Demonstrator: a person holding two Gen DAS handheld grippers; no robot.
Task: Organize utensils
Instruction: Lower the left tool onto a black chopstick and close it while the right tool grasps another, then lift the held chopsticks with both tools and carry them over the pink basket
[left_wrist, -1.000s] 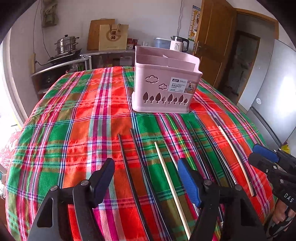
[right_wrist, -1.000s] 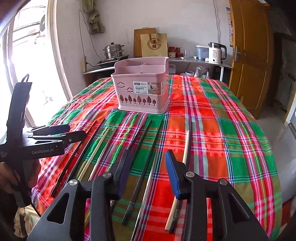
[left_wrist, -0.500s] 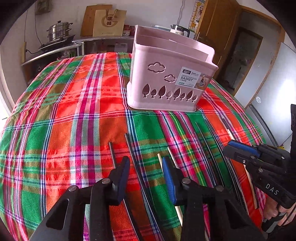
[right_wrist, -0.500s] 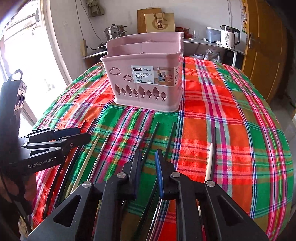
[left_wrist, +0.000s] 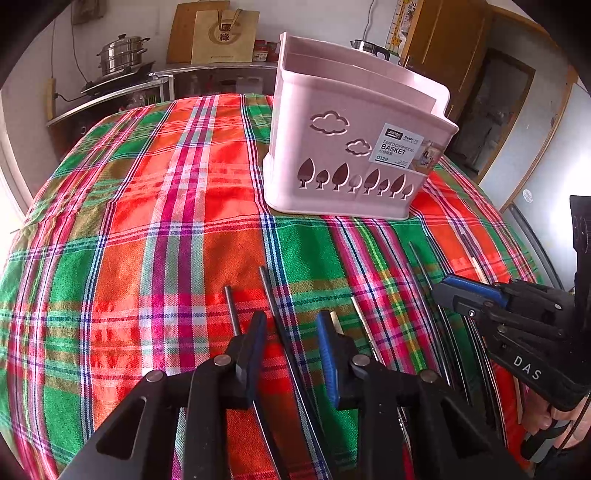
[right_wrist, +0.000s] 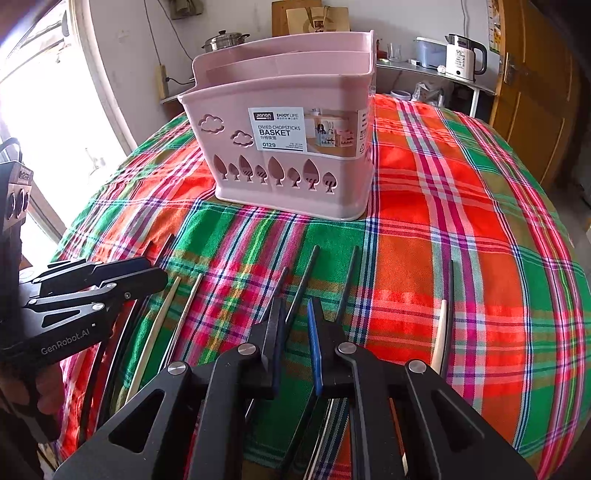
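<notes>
A pink divided chopsticks basket (left_wrist: 354, 147) (right_wrist: 288, 140) stands upright on the plaid tablecloth. Several black and pale chopsticks lie side by side in front of it. My left gripper (left_wrist: 290, 332) is low over the cloth, jaws narrowed but apart, with a black chopstick (left_wrist: 271, 295) running between them. My right gripper (right_wrist: 293, 317) is low too, jaws nearly closed around a black chopstick (right_wrist: 304, 275). Each gripper also shows in the other's view: the right one (left_wrist: 461, 295), the left one (right_wrist: 147, 273).
The round table is covered by a red and green plaid cloth (right_wrist: 461, 221). A pale chopstick (right_wrist: 439, 332) lies to the right. Behind are a counter with a steel pot (left_wrist: 122, 55), a kettle (right_wrist: 461, 55) and a wooden door (right_wrist: 535, 92).
Both grippers have moved forward and down toward the chopsticks and basket. Both sets of jaws have narrowed from wide open to a small gap around a black chopstick.
</notes>
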